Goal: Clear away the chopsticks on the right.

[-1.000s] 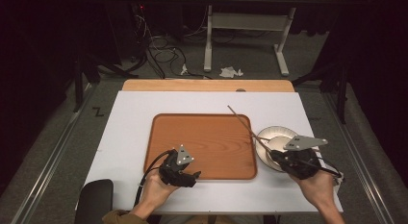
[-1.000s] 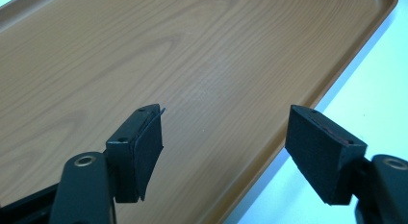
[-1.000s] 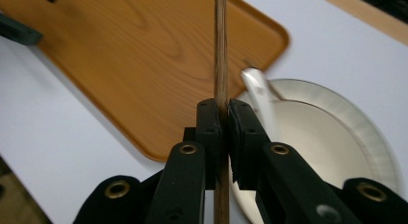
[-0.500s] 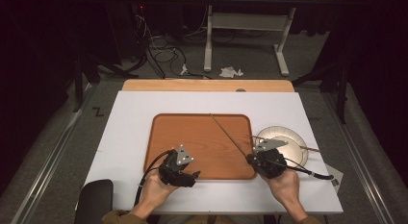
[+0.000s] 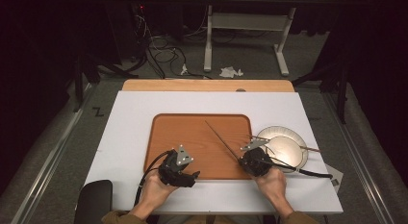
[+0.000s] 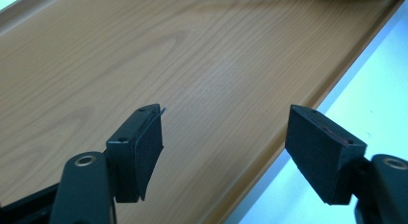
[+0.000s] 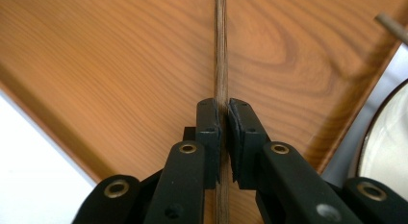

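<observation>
The left hand-held gripper [image 5: 190, 175] rests at the near left corner of the rectangular brown wood-grain tray [image 5: 192, 137], which lies on the white table [image 5: 130, 118]. In the left gripper view its jaws stand wide apart over the tray surface, with nothing between the black pads [image 6: 149, 142]. The right hand-held gripper [image 5: 244, 160] sits at the near right edge of the tray, jaws closed narrow on a thin brown wooden stick [image 5: 221, 140]. This stick runs from the jaws diagonally up and left over the tray. In the right gripper view the stick [image 7: 221, 51] passes straight between the pads. A round white plate [image 5: 288, 137] sits on the table just right of the tray, with a second thin stick [image 5: 308, 147] across it.
</observation>
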{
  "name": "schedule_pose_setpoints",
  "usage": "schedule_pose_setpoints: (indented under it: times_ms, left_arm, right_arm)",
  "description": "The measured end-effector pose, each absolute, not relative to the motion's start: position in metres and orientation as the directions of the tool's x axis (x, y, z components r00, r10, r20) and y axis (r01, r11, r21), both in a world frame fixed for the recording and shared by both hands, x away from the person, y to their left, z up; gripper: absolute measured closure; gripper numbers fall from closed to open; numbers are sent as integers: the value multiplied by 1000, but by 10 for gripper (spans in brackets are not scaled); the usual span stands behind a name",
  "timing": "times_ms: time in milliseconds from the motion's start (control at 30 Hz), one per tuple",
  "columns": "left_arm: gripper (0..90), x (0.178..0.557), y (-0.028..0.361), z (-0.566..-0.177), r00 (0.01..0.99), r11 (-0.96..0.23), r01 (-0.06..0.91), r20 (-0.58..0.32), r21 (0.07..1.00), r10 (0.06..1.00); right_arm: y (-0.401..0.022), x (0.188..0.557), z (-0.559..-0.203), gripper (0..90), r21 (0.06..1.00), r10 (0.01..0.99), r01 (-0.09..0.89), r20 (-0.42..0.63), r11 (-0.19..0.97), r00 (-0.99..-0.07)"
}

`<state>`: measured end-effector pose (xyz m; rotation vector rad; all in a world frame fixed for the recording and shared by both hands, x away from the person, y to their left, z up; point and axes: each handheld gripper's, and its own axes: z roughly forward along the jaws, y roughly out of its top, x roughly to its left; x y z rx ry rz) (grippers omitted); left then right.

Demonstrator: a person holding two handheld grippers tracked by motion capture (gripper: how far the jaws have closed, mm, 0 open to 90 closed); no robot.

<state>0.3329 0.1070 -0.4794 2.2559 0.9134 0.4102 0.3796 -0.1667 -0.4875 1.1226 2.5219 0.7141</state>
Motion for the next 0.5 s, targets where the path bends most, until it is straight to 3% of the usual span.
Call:
schedule_pose_setpoints:
  times_ms: [500]
  left_arm:
    - [291, 332, 110, -479, 695, -531, 504, 45, 681, 718]
  right_arm:
    - [-176, 386, -492, 819, 546, 823, 666, -80, 508, -563]
